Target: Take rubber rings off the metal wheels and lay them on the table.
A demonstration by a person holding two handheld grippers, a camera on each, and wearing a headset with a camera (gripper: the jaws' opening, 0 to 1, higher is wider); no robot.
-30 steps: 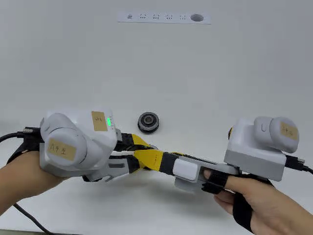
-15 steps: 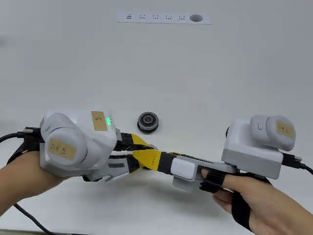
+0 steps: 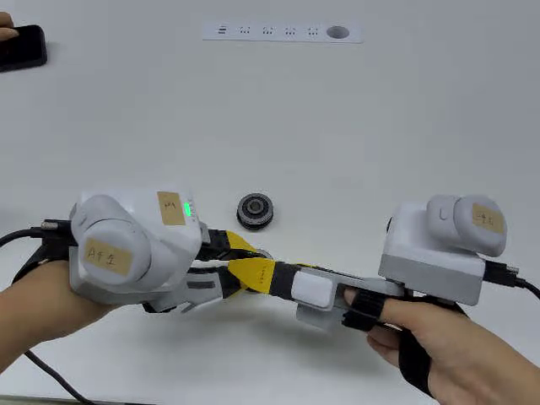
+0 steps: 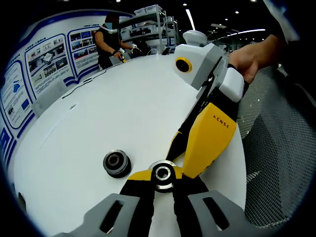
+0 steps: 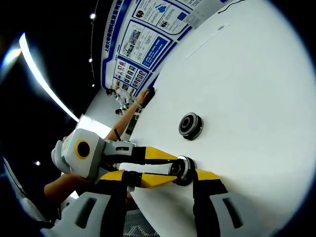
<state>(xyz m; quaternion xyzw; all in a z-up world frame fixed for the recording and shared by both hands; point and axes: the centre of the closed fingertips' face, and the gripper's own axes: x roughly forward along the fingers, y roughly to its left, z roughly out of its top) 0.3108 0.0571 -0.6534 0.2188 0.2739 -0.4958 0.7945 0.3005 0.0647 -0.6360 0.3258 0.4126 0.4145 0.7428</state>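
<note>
Two grippers are clamping one metal wheel (image 4: pixel 163 173) by the near edge of a white table (image 3: pixel 354 126).

The left gripper (image 4: pixel 162 178) is pinching the wheel between nearly closed yellow-tipped jaws. The right gripper (image 5: pixel 186 174) is coming in from the opposite side, its jaws narrowed onto the same wheel. A second wheel (image 3: pixel 256 210), wearing a dark ring, is lying just beyond them towards the table's middle. A white power strip (image 3: pixel 283 31) is running along the far edge, and a black phone (image 3: pixel 21 48) is sitting at the far left corner. Blue-and-white posters (image 4: pixel 54 54) are lining the wall, their text too small to read, with shelving (image 4: pixel 153 22) behind a standing person (image 4: pixel 109 42). Tan stickers (image 3: pixel 106 256) on both housings are carrying illegible handwriting. Small black lettering is showing on one yellow jaw.
</note>
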